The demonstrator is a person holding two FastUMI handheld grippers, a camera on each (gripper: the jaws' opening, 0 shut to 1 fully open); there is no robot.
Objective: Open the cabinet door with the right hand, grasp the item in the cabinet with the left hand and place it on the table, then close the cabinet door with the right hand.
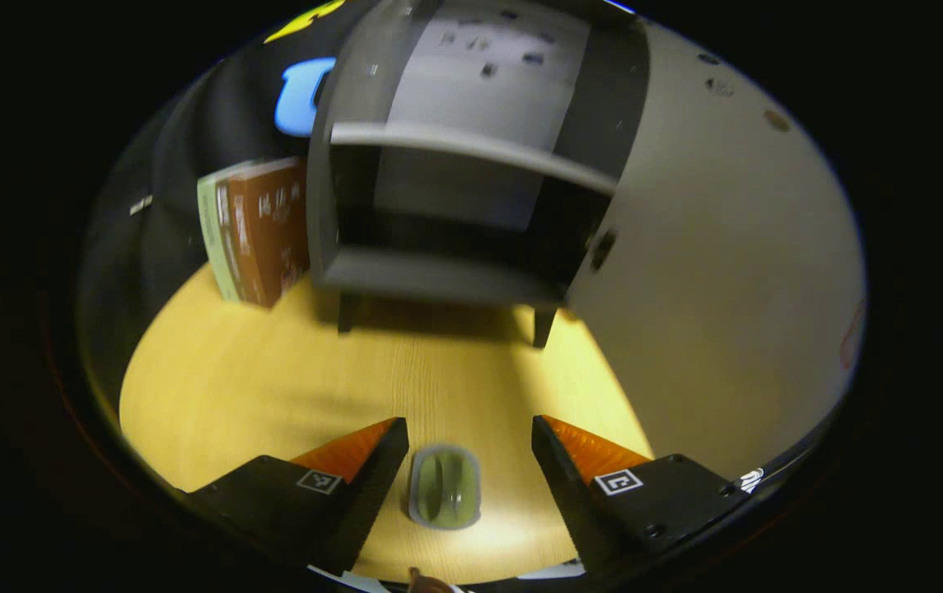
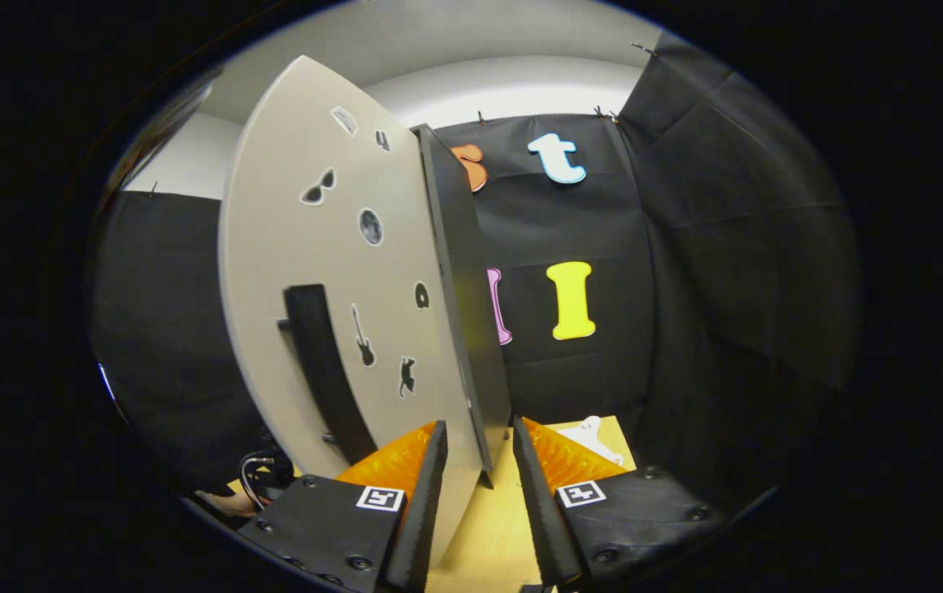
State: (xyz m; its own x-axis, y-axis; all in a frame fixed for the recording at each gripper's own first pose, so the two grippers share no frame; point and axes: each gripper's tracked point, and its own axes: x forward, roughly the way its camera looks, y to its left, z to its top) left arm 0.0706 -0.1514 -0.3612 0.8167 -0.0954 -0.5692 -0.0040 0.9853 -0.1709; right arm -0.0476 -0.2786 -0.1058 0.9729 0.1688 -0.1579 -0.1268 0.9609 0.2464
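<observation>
A small grey-green rounded item (image 1: 444,486) lies on the yellow table (image 1: 273,387), between the fingers of my left gripper (image 1: 469,424). That gripper is open, and its fingers stand apart from the item on both sides. Ahead stands the grey cabinet (image 1: 438,276) with its shelf (image 1: 471,148); its compartments look bare. Its door (image 1: 726,272) is swung wide to the right. In the right gripper view, the door (image 2: 315,247) with stickers and a dark bar handle (image 2: 319,371) runs between the fingers of my right gripper (image 2: 479,428), which is shut on the door's free edge.
A brown book and a pale green book (image 1: 261,231) lean beside the cabinet's left wall. A flat white object (image 2: 590,436) lies on the table beyond the door. A cable (image 2: 257,473) shows low at the left of the door.
</observation>
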